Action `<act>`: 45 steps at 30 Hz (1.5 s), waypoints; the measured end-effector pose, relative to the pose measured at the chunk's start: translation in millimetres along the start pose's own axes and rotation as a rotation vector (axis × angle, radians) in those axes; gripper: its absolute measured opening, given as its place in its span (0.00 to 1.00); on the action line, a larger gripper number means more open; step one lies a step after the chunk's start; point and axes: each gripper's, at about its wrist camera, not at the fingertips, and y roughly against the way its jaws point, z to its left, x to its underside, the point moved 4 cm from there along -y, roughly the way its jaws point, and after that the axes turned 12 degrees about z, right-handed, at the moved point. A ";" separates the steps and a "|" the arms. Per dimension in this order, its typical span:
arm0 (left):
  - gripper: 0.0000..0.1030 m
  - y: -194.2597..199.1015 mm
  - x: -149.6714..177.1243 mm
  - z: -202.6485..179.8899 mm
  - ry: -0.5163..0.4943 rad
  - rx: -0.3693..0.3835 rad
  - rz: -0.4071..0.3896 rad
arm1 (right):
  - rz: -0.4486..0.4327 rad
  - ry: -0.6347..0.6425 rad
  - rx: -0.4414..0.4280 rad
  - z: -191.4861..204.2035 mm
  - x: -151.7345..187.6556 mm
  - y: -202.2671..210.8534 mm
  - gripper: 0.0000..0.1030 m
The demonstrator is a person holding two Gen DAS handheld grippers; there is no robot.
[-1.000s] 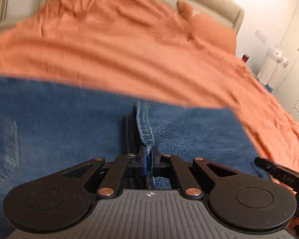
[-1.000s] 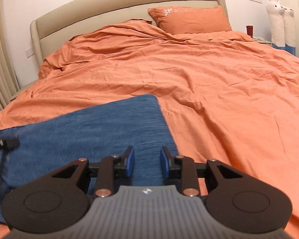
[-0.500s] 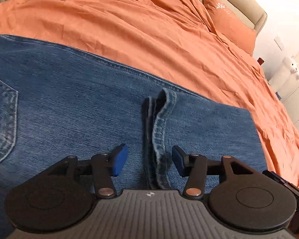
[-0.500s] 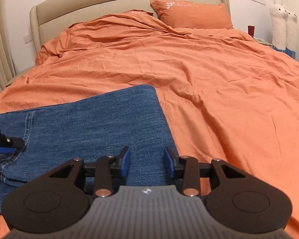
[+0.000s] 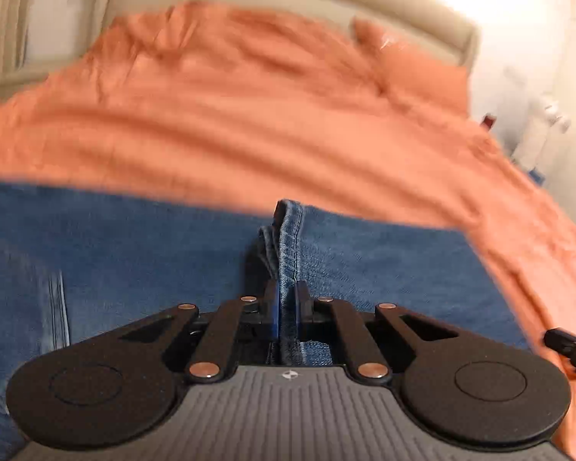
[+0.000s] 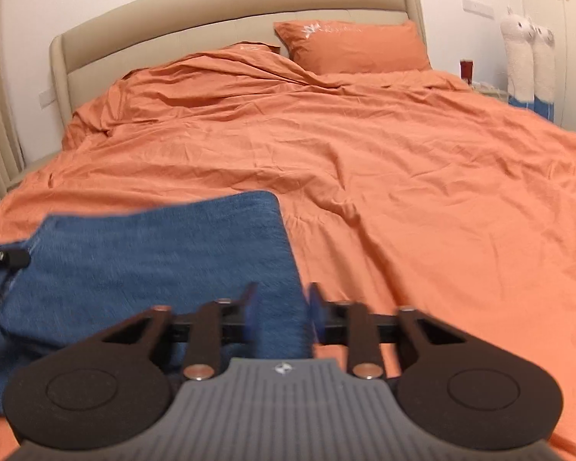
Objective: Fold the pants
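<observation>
Now left gripper (image 5: 287,313) clamps jeans (image 5: 364,261) hem; right gripper (image 6: 281,317) closing around folded edge.

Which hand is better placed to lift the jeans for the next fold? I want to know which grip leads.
Left. The left tool is shut on the jeans at a stitched hem edge. The right tool is closing with denim between its pads, not yet clamped, at the jeans' corner on the orange duvet.

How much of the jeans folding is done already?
Partly done: the jeans already lie doubled over on the orange bed cover. Right now the left tongs are shut on the hem edge, and the right tongs are closing around the folded edge. One more fold seems left.
</observation>
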 end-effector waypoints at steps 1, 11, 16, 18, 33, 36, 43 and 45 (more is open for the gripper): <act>0.07 -10.3 2.2 1.1 0.007 -0.002 0.038 | 0.009 0.026 0.002 3.9 2.3 -1.0 0.13; 0.10 -30.2 10.1 -2.5 -0.068 -0.090 0.111 | 0.198 0.132 0.024 11.0 26.8 -41.0 0.10; 0.16 -11.3 -0.5 3.7 -0.013 -0.074 0.053 | 0.115 0.103 0.007 8.2 -1.2 -10.3 0.11; 0.19 -1.0 -8.1 4.9 -0.004 -0.077 0.012 | 0.097 0.126 0.004 10.6 -21.8 -9.8 0.11; 0.23 -2.4 -19.9 23.9 -0.004 -0.142 0.011 | 0.276 0.223 0.038 18.3 -89.8 -149.6 0.06; 0.23 0.0 -20.6 29.4 0.004 -0.128 0.014 | 0.303 0.236 0.077 24.5 -94.0 -151.6 0.06; 0.35 44.2 -32.4 55.2 0.087 -0.163 -0.055 | 0.229 0.375 0.034 69.9 -94.5 -92.7 0.07; 0.37 59.8 -32.1 66.6 0.111 -0.185 -0.072 | 0.215 0.425 -0.041 91.5 -88.6 -72.3 0.07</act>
